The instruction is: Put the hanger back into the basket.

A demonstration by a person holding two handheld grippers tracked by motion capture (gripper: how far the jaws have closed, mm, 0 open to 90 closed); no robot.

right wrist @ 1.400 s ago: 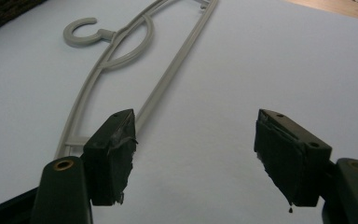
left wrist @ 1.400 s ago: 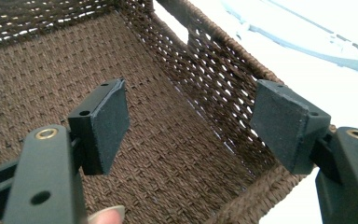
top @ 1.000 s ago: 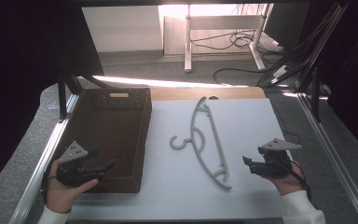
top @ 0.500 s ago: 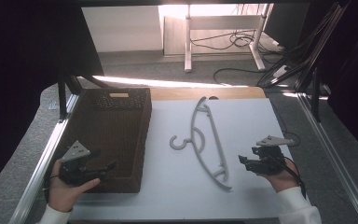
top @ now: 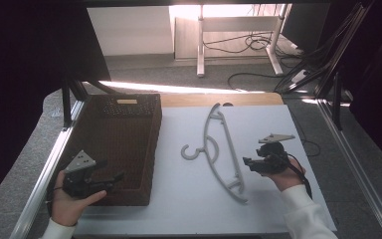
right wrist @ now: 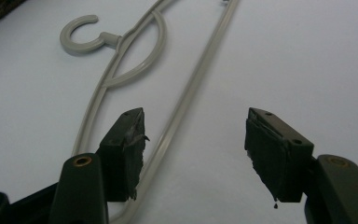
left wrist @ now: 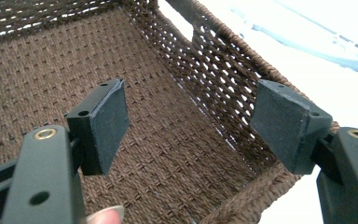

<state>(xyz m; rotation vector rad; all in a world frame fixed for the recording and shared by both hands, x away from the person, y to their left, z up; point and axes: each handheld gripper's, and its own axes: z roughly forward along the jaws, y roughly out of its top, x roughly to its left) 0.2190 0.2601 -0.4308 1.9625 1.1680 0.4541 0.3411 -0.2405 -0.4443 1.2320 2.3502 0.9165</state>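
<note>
A grey plastic clothes hanger (top: 222, 149) lies flat on the white table, hook toward the basket; the right gripper view has its hook (right wrist: 81, 35) at upper left and its long bar running between the jaws. My right gripper (top: 248, 163) hovers open just right of the hanger's near end, and its jaws (right wrist: 193, 149) straddle the bar with nothing clamped. A brown wicker basket (top: 114, 144) stands at the table's left. My left gripper (top: 117, 177) is open over the basket's near right corner, jaws (left wrist: 186, 121) wide apart above the woven floor (left wrist: 135, 112).
The white tabletop (top: 278, 124) has metal rails along both sides (top: 49, 169). Beyond the table's far edge are a desk frame and cables on the floor (top: 258, 45). A small label (top: 127, 101) sits on the basket's far rim.
My right gripper has moved left toward the hanger's near end and now sits over its bar. The left gripper has shifted slightly over the basket's near edge.
</note>
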